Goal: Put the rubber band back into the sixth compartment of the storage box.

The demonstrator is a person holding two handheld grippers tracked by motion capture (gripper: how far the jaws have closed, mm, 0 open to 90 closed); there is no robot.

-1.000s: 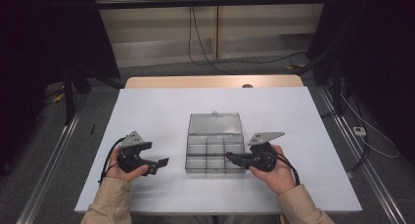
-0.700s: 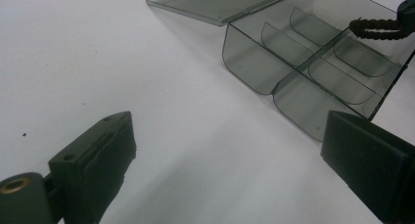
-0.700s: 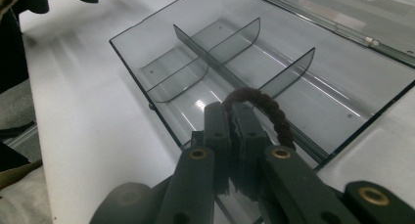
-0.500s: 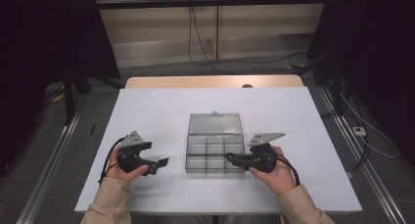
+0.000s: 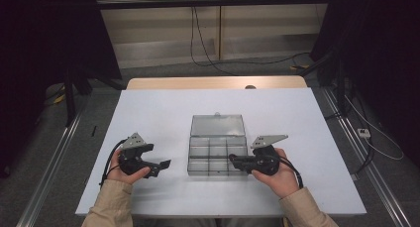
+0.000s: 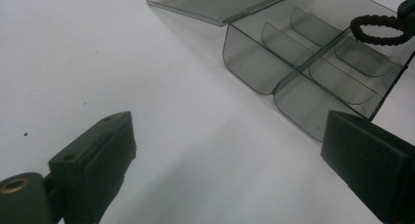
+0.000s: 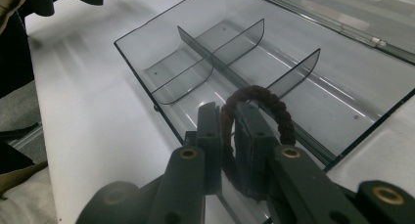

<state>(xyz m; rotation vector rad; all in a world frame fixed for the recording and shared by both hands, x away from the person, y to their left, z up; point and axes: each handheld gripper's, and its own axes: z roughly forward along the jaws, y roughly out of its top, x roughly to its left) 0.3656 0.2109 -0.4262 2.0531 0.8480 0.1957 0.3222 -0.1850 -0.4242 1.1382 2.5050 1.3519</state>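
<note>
My right gripper [image 7: 227, 136] has its two black jaws pinched tight on a dark brown braided hair-tie loop [image 7: 264, 106]; the loop arches up above the jaw tips, and in the left gripper view it hangs at two o'clock [image 6: 379, 28] over the box. From the high view I see that gripper [image 5: 233, 161] at about five o'clock on the table, its tips reaching over the near right corner of the clear smoky plastic compartment box [image 5: 216, 152]. The loop is held above the compartments at that end, not resting on the floor of any that I can make out.

My left gripper [image 6: 230, 150] is spread wide with nothing between its jaws, just bare white tabletop [image 6: 122, 62]. In the high view it sits at about seven o'clock [image 5: 166, 164], pointing toward the box and clear of its left wall.

The box lies at the centre of the white table [image 5: 148, 108], its thin dividers splitting it into small cells, and its hinged transparent lid [image 5: 217, 124] is folded flat open toward twelve o'clock. I see every cell bare of contents.
</note>
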